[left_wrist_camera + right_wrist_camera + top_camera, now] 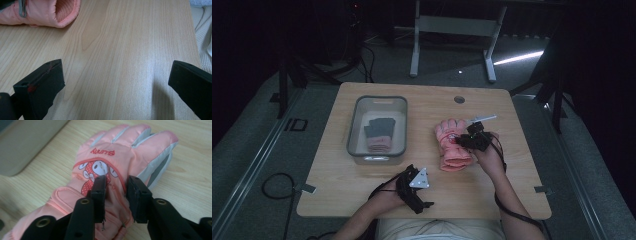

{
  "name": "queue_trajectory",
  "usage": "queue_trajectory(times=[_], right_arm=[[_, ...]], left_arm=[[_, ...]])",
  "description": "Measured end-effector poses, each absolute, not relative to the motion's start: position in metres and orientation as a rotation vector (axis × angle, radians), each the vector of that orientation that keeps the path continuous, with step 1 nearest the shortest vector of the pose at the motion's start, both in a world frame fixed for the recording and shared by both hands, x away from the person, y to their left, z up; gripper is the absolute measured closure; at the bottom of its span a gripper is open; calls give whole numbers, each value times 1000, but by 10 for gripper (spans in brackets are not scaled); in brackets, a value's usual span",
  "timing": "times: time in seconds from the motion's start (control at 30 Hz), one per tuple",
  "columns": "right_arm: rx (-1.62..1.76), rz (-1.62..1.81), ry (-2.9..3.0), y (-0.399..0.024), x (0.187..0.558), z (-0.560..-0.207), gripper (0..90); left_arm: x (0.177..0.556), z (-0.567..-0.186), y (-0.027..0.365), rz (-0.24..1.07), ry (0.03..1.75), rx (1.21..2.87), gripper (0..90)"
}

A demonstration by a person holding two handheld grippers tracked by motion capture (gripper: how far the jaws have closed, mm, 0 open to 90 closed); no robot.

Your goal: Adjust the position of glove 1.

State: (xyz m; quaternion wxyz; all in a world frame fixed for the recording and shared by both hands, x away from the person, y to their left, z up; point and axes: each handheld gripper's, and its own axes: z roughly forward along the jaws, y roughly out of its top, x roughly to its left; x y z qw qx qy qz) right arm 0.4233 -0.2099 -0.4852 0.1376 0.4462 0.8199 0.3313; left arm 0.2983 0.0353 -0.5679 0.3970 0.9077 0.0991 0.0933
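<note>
A pink padded glove (452,145) with a cartoon print lies palm-down on the wooden table (362,180), right of centre. My right gripper (464,139) sits low over the back of the glove (120,157). The right gripper's (116,181) jaws stand a little apart with glove fabric between them, and the pads do not squeeze it. My left gripper (422,190) rests near the table's front edge. In its own view the left gripper (116,77) is wide open over bare wood, with the glove's cuff (42,12) far off at top left.
A grey plastic bin (379,102) stands left of centre, and its wall (22,145) is close to the glove. Inside lies a grey and pink glove (378,134). A round cable hole (459,99) sits near the table's far edge.
</note>
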Motion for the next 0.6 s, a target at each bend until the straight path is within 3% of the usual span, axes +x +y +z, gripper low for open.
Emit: queue_trajectory(times=[0.2, 0.6], right_arm=[[1228, 1022, 2356, -209, 417, -471, 505], [1167, 1054, 2329, -210, 411, -449, 555]], left_arm=[[298, -566, 35, 207, 259, 2279, 0], [299, -558, 32, 289, 363, 2272, 0]])
